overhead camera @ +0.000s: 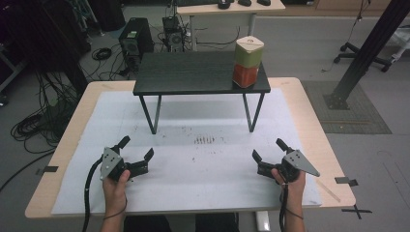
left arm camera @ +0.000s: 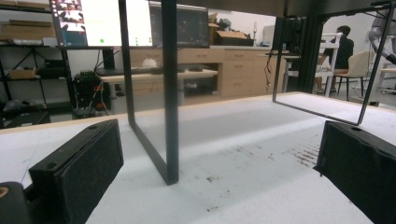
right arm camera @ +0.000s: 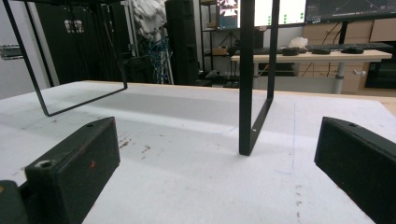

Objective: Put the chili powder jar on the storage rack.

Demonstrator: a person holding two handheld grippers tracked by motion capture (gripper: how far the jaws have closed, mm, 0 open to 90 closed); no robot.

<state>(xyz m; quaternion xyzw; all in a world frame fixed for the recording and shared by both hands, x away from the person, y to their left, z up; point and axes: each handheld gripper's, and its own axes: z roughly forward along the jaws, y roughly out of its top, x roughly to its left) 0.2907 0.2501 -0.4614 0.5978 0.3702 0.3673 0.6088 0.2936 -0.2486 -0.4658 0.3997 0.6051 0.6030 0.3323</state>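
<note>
I count one container on the scene: a rounded-triangular tub standing upright, with a cream lid and upper band, a green middle and an orange-red lower half. It sits at the right end of the one small black shelf, close to its right front corner, well apart from both of my grippers. The shelf is a dark slab on two thin black loop legs; I see the left leg just ahead in the left gripper view and the right leg ahead in the right gripper view.

I have two grippers. My left gripper rests low over the white mat at the near left, jaws spread wide with nothing between them. My right gripper sits at the near right, jaws likewise parted and empty. Each is held by one hand, two hands in all: left hand, right hand.

Between the grippers, the mat carries one patch of small dark specks. One tan table lies under the mat.
</note>
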